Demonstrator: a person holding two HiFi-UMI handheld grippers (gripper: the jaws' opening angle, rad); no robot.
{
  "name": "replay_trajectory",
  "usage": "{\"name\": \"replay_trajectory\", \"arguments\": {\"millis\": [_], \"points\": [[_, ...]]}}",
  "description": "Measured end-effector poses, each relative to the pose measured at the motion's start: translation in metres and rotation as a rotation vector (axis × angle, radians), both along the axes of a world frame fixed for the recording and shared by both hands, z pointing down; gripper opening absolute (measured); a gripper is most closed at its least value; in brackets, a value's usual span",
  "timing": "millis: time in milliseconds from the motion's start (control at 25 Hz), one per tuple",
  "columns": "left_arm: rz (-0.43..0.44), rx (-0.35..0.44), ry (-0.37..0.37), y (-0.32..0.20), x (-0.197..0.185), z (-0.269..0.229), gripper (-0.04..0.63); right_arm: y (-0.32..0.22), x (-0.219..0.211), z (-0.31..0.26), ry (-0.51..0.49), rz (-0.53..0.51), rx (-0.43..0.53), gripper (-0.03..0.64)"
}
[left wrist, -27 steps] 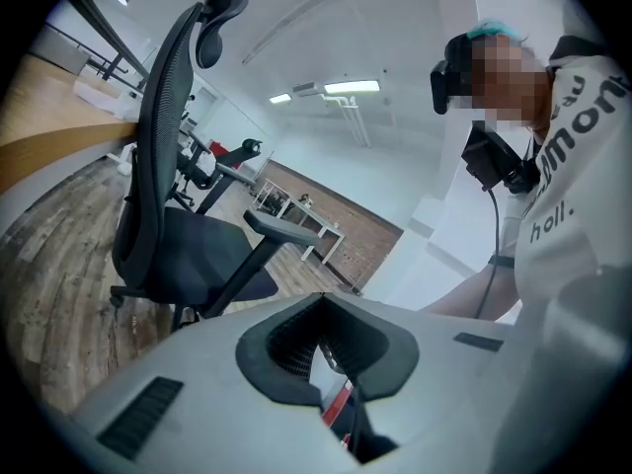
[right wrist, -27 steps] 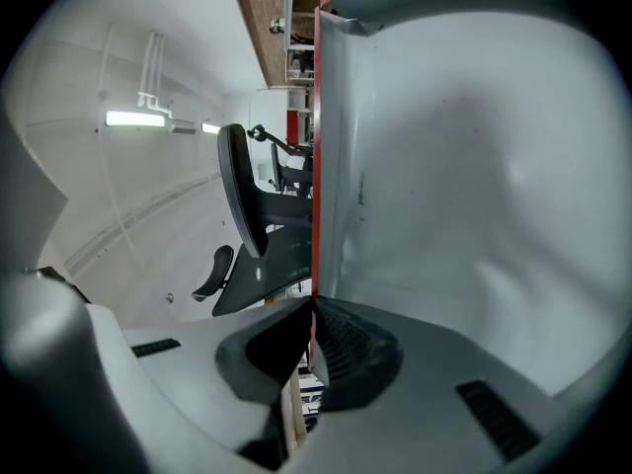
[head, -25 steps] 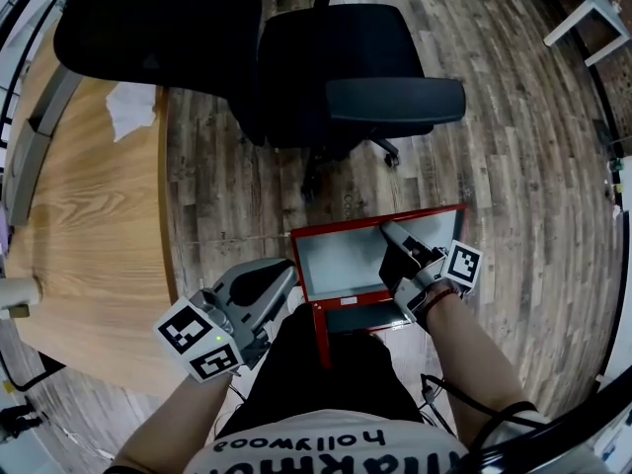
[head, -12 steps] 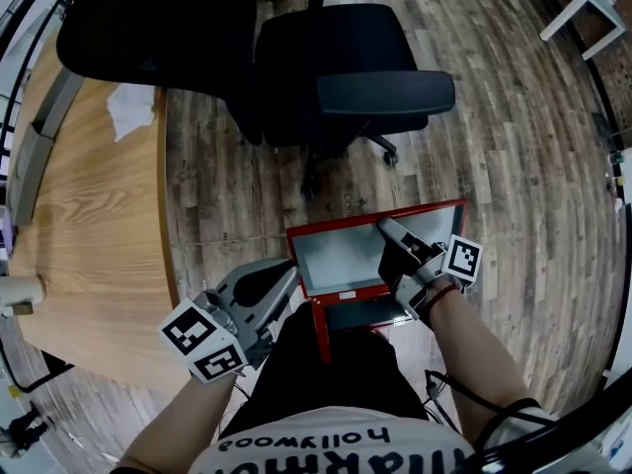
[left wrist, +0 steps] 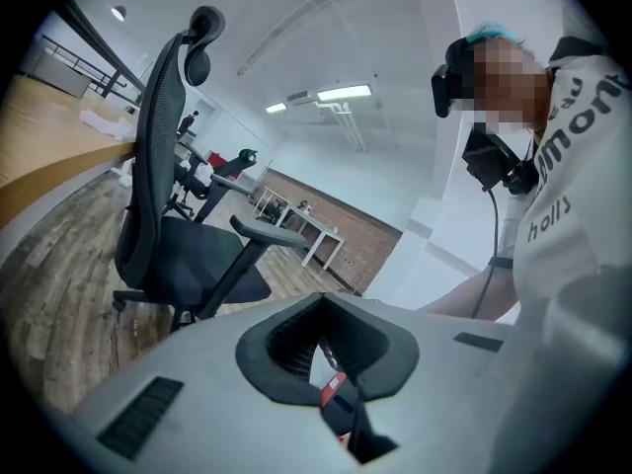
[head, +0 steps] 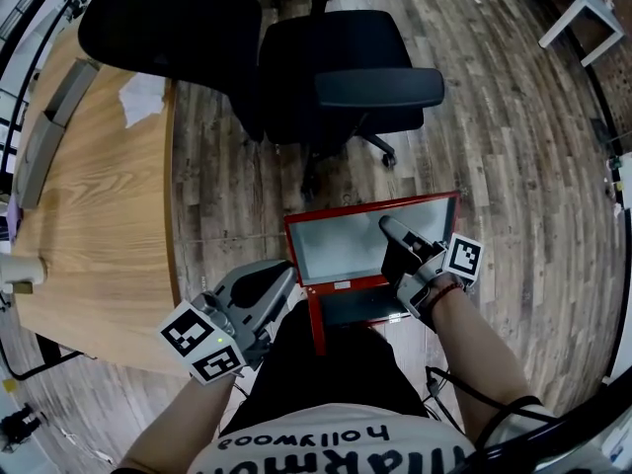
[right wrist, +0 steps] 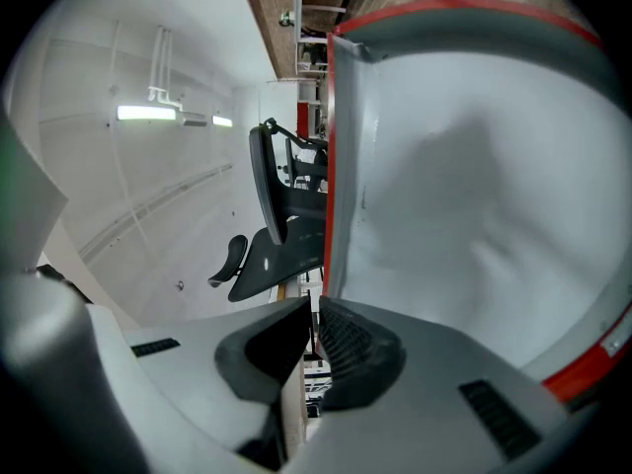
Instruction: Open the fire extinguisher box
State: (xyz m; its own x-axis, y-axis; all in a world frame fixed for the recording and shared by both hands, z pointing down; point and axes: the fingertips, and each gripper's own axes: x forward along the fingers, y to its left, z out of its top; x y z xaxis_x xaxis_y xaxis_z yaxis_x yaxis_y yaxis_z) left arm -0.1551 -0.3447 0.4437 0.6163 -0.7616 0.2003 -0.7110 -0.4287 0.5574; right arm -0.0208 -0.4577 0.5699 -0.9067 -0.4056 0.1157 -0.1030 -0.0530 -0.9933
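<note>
While the fire extinguisher box (head: 351, 309) is sitting on the floor just on your side of the office chair (head: 336, 67), your right gripper (head: 387, 225) is pinching the rim of its raised door (head: 341, 250). The panel is looking like thin, stiff, light sheet metal, probably slippery, so the edge nearest the chair is offering the best leverage. Your left gripper (head: 272, 282) is idling, pressed together on nothing.

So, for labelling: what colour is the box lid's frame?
Red lid frame, grey inside; head view shows it best.
</note>
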Motion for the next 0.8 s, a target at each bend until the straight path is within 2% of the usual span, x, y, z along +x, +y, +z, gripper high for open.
{"name": "replay_trajectory", "arguments": {"millis": [160, 280, 440, 560, 800], "points": [[-0.016, 0.017, 0.001, 0.014, 0.009, -0.009, 0.006, 0.02, 0.005, -0.025, 0.041, -0.069, 0.071, 0.021], [-0.02, 0.035, -0.003, 0.025, 0.019, -0.019, 0.006, 0.042, 0.002, -0.054, 0.076, -0.179, 0.146, 0.021], [-0.015, 0.062, -0.007, 0.043, 0.04, -0.031, 0.006, 0.072, 0.006, -0.093, 0.198, -0.323, 0.341, 0.021], [-0.026, 0.074, -0.004, 0.059, 0.055, -0.041, 0.006, 0.086, 0.022, -0.118, 0.308, -0.335, 0.53, 0.021], [-0.076, 0.116, -0.025, 0.097, 0.076, -0.068, 0.006, 0.126, 0.049, -0.177, 0.382, -0.387, 0.79, 0.021]]}}
